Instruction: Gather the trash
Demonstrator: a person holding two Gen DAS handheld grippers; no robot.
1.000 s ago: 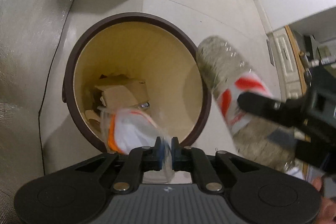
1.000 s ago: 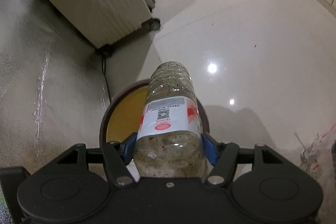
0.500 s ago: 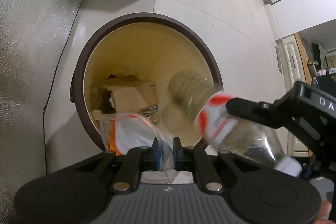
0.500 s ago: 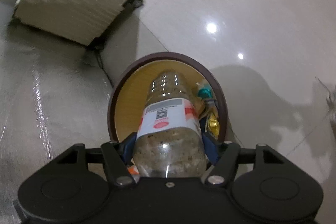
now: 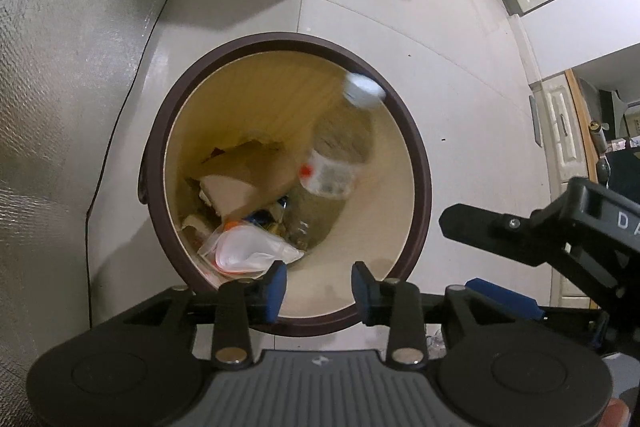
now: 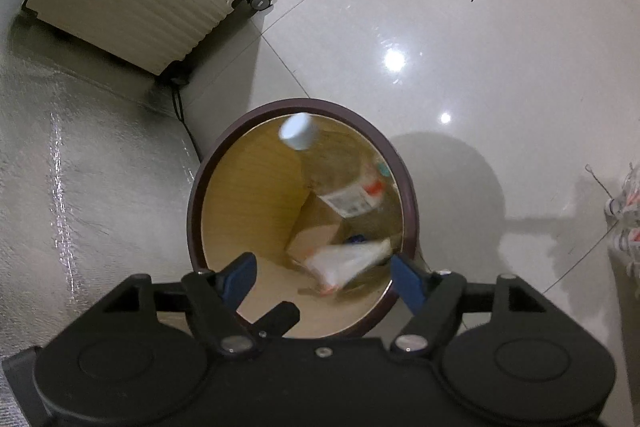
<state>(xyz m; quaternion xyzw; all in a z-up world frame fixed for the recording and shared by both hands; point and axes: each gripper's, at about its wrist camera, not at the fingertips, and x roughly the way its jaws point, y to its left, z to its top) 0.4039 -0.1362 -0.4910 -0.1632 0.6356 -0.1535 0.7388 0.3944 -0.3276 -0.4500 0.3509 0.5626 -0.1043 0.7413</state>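
- Hovering over bin [image 5: 416, 163]: left gripper [image 5: 319, 285] jaws just opening, nothing between them
- Right gripper [image 6: 320, 277] jaws just widening, spread, empty
- Bottle [image 5: 336, 163] blurred inside bin, cap at 1 o'clock
- Plastic bag [image 5: 248, 251] on rubbish at 7 o'clock
- Cardboard [image 5: 244, 179] beside bottle

Blurred plastic bottle [image 5: 334, 163], white cap up, inside the brown-rimmed bin [image 5: 420, 163]; clear bag [image 5: 248, 251] lies crumpled at its near wall.
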